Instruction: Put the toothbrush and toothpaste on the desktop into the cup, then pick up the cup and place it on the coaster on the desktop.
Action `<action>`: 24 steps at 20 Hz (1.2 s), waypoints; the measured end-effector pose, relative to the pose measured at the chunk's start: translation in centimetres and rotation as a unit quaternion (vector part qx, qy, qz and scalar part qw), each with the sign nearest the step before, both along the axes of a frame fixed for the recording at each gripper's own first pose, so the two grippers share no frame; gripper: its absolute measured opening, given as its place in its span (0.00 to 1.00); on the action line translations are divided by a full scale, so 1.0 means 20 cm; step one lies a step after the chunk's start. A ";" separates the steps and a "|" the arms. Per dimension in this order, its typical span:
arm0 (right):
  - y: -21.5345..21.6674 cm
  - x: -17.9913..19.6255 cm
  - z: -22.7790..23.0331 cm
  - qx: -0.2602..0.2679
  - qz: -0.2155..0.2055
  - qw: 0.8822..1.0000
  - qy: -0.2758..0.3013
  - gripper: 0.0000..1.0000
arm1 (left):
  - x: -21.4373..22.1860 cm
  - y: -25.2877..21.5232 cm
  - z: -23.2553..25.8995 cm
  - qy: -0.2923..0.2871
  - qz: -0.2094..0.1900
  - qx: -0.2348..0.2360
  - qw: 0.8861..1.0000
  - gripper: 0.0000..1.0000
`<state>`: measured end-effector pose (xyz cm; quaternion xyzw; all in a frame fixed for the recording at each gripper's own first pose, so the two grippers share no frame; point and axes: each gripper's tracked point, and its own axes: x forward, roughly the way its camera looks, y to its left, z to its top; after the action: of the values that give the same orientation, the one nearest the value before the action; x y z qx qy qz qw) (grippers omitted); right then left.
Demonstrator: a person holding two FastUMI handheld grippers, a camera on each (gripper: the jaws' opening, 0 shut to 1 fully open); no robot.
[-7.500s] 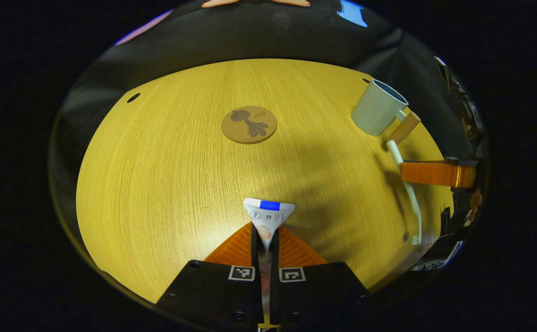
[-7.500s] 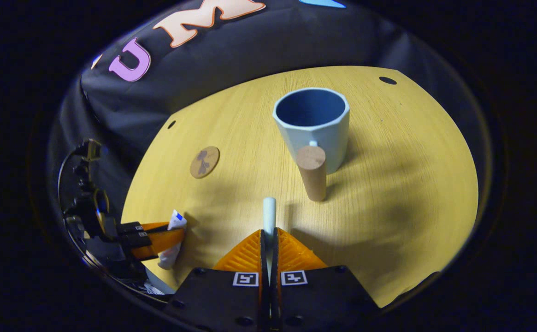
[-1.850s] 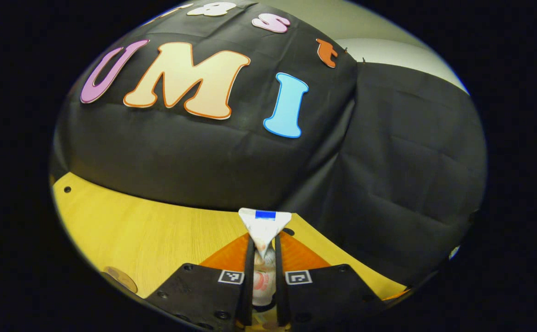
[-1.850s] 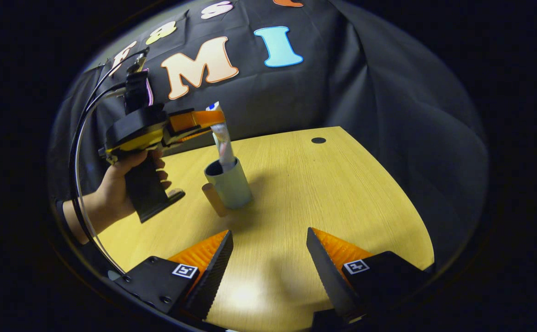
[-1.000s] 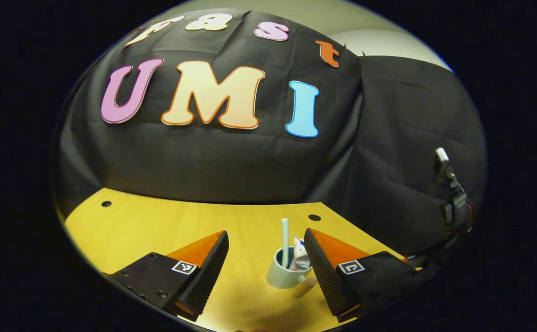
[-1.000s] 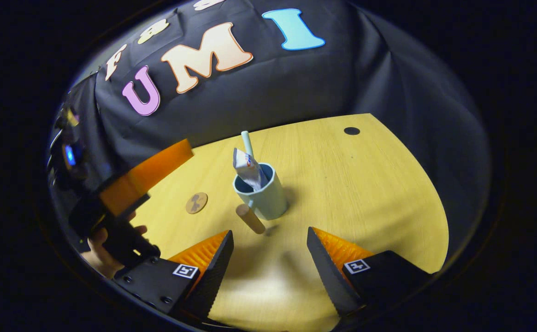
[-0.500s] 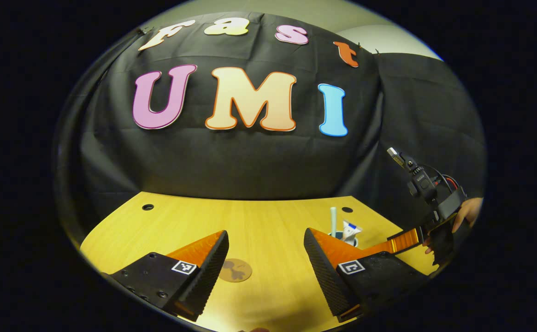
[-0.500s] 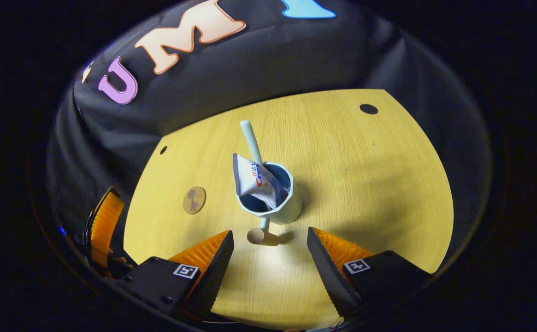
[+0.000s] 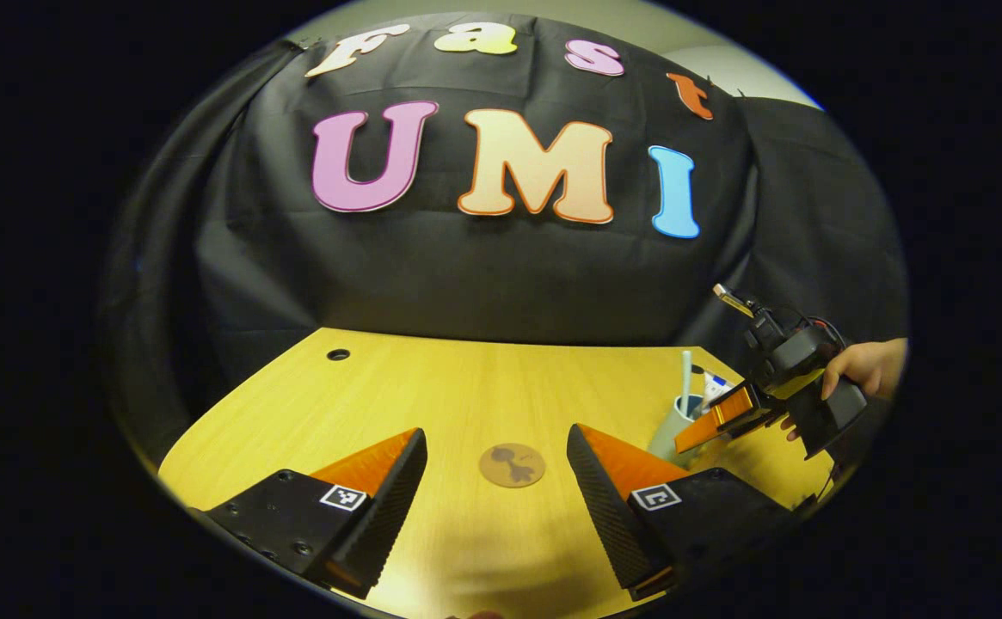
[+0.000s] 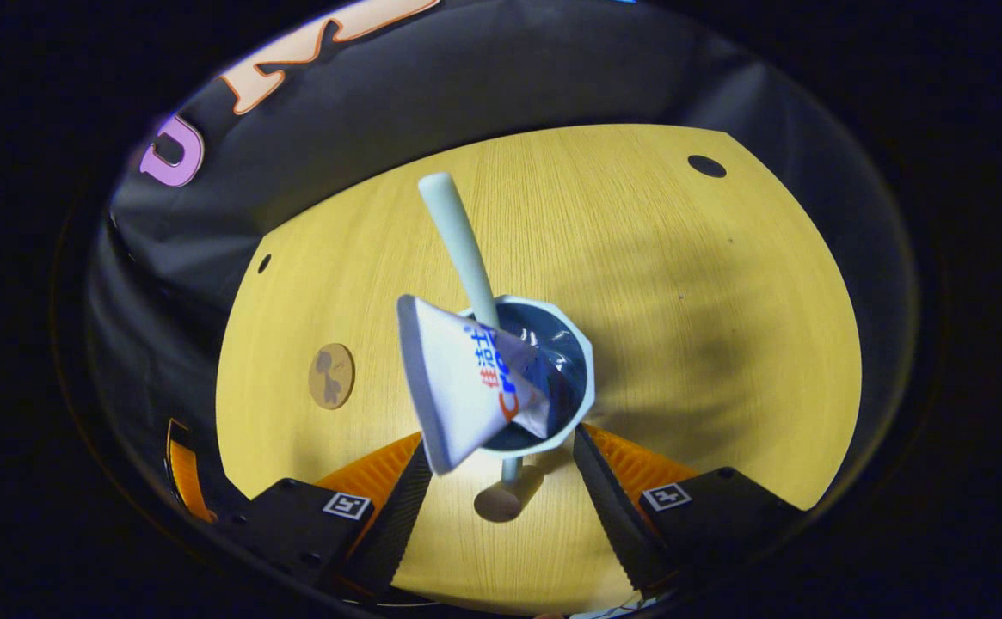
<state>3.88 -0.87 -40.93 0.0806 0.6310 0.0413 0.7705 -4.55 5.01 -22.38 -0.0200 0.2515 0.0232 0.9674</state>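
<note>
A pale blue cup (image 10: 582,365) stands on the wooden table (image 10: 681,284) with the toothbrush (image 10: 462,241) and the toothpaste tube (image 10: 457,391) sticking out of it. My right gripper (image 10: 501,443) is open just above the cup, its fingers on either side of the cup's near wall and wooden handle (image 10: 499,500). In the left gripper view the cup (image 9: 666,434) is at the right, with the right gripper (image 9: 707,419) and a hand (image 9: 862,368) over it. My left gripper (image 9: 494,434) is open and holds nothing; the cork coaster (image 9: 512,465) lies beyond its fingers.
The coaster (image 10: 331,376) lies well left of the cup on the table (image 9: 432,387). Small round holes (image 10: 707,166) sit near the table's far corners. Black cloth closes off the back. A finger of the left gripper (image 10: 178,468) shows at the low left.
The right gripper has come closer to the cup, which now sits between its open fingers. The left gripper, after dropping the toothpaste into the cup, has turned left toward the coaster.
</note>
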 end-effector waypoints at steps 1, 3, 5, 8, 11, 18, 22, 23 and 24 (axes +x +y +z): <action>0.00 0.00 -0.02 -0.006 0.001 1.000 0.005 0.98 | -0.02 0.03 -0.01 0.005 0.006 -0.002 1.000 0.95; 0.00 -0.01 -0.04 -0.007 0.001 1.000 0.016 0.98 | -0.07 0.09 -0.02 0.011 0.017 -0.001 1.000 0.95; 0.00 -0.03 -0.06 -0.006 0.002 1.000 0.029 0.87 | -0.10 0.15 -0.03 0.013 0.029 0.001 0.999 0.95; -0.02 -0.04 -0.08 -0.016 0.006 0.999 0.034 0.89 | -0.12 0.18 -0.03 0.016 0.038 -0.001 0.999 0.95; -0.04 -0.06 -0.08 -0.008 0.011 0.999 0.043 0.61 | -0.13 0.18 -0.05 0.019 0.037 -0.003 0.999 0.95; -0.08 -0.02 -0.06 -0.009 0.039 0.999 0.024 0.34 | -0.13 0.19 -0.04 0.015 0.036 0.001 0.999 0.95; -0.03 -0.04 -0.03 -0.003 0.056 0.998 0.014 0.25 | -0.13 0.20 -0.04 0.016 0.035 0.001 0.999 0.95; -0.03 -0.04 -0.03 -0.003 0.063 0.998 0.010 0.25 | -0.14 0.20 -0.04 0.017 0.036 -0.001 0.999 0.95; -0.02 -0.03 -0.01 -0.004 0.070 0.998 0.004 0.29 | -0.14 0.20 -0.05 0.018 0.037 -0.002 0.999 0.95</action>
<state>3.30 -1.32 -41.19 0.0334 0.6383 0.0922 0.7635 -7.39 9.07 -23.28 -0.0310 0.2682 0.0586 0.9611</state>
